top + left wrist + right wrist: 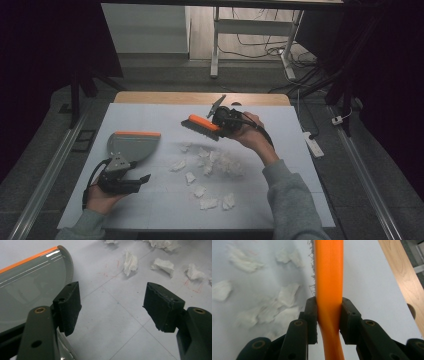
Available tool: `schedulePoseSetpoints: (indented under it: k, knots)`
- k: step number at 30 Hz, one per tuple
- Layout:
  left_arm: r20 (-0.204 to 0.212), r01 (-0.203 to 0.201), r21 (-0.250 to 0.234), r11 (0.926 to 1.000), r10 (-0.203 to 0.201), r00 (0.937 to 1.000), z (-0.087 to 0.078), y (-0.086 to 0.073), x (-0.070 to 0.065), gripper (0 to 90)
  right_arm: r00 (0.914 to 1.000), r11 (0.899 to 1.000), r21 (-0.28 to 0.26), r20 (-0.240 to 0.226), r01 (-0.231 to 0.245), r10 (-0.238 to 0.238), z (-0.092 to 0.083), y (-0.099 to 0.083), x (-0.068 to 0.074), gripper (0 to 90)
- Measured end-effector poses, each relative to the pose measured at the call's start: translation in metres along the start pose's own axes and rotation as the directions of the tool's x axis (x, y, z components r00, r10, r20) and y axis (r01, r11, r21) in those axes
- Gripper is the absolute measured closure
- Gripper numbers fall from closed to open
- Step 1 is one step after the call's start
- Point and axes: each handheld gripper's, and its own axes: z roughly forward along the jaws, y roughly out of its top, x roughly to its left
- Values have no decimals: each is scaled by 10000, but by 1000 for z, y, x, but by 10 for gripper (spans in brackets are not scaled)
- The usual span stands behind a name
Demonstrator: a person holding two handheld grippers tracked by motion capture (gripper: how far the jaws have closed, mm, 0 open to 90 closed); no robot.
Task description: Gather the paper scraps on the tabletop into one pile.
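Left gripper (145, 178), nearest cam, rests low on desk (150, 210) w/ jaws apart, nothing between; grey dustpan (131, 145) w/ orange edge just beside it. No legible writing. Desk: white, faint grid lines, wood edge at far side. Right gripper (216, 131) clamped on orange brush (200, 125), raised above crumpled white paper scraps (220, 162).

Dim high view, dark at both sides; glare streaks cross the translucent grey plastic dustpan (30, 287); white paper scraps (269, 307) blur softly.
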Motion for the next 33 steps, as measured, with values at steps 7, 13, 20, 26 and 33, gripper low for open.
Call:
schedulePoseSetpoints:
  k: [7,13,20,26,33]
  knots:
    - [45,25,-28,10000,-25,10000,0,-1,2,306,9968,9920,1019,222,743,-769,43,22,10,705]
    - [74,53,-16,10000,-52,10000,0,-2,2,306,9880,9759,1540,-266,1544,-1521,51,32,32,707]
    - [52,-8,5,10000,8,10000,1,-1,0,307,9658,9529,1678,-1036,2527,-2378,34,21,49,707]
    - [35,50,-6,10000,-50,10000,0,-1,1,307,9846,9841,437,-360,1724,-1709,5,6,39,706]
    - [-60,188,-83,9998,-189,9998,-2,-3,5,307,9951,9961,-853,-975,-220,137,-26,4,39,706]
